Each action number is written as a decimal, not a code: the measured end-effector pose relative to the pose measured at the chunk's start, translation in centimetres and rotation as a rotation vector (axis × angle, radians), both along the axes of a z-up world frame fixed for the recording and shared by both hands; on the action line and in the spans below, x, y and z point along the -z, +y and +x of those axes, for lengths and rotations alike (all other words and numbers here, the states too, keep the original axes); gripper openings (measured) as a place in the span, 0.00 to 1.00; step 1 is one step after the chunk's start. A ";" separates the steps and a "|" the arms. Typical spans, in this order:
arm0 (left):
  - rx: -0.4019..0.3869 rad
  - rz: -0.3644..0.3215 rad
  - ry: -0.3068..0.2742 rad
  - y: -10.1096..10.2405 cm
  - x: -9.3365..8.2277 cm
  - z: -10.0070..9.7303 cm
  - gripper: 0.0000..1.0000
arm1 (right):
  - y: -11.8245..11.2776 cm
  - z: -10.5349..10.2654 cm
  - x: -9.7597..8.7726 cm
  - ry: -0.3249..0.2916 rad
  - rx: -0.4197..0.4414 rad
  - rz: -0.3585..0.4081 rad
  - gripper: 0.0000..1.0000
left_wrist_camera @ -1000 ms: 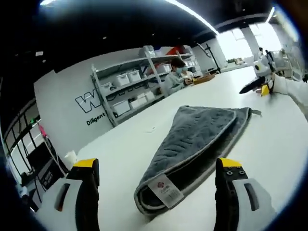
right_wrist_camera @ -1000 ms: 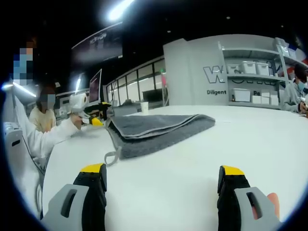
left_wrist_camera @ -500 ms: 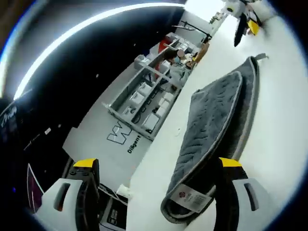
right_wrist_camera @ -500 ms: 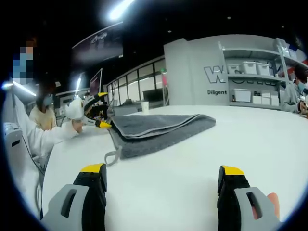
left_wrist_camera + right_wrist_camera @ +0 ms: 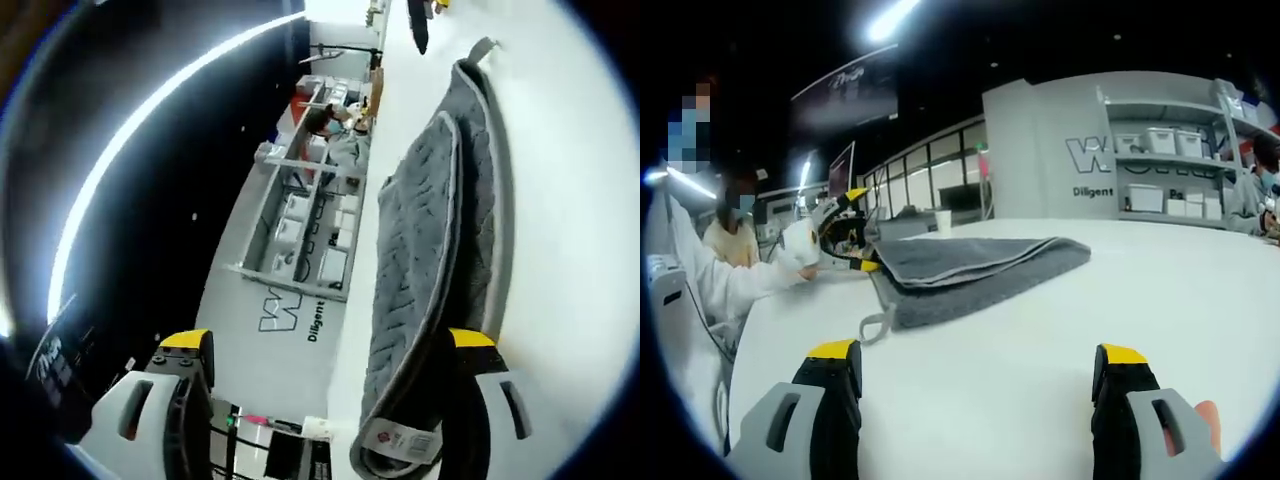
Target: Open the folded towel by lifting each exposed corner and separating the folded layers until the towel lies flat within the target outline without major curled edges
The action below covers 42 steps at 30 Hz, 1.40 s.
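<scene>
Grey towel (image 5: 970, 275) still folded, corner behind left tongs (image 5: 330, 400) jaw

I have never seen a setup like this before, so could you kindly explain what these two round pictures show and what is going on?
A person holds a hand tool with a two-fingered claw in each hand, and a camera rides on each tool. The left gripper view looks along the left claw, rolled steeply sideways, with one finger close against the corner of a folded grey towel near its label. The right gripper view looks along the right claw, open and holding nothing, resting low over the white table. There the towel lies folded farther off, with the left claw at its far corner. Shelves stand behind.
</scene>
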State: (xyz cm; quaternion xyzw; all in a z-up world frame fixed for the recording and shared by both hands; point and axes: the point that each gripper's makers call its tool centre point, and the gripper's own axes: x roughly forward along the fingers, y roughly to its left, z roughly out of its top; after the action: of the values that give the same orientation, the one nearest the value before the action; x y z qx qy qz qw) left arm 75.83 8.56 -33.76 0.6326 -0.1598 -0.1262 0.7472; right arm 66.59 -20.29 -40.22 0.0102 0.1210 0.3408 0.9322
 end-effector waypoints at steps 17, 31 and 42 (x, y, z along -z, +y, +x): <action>0.095 0.224 0.009 -3.0 3.0 -0.4 0.29 | 0.0 0.0 0.0 -0.001 0.001 -0.005 0.96; 0.103 0.157 0.173 -2.8 4.6 -0.4 0.04 | -0.3 0.2 0.2 0.009 0.005 -0.004 0.95; 0.104 -0.187 0.374 -2.4 3.3 -0.4 0.03 | -0.4 0.2 -0.1 0.004 0.006 0.006 0.94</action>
State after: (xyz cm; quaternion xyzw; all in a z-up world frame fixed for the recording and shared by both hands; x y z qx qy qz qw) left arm 75.39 6.12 -37.09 0.5172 -0.0617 -0.2643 0.8117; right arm 66.81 -20.71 -40.13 0.0140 0.1217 0.3382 0.9331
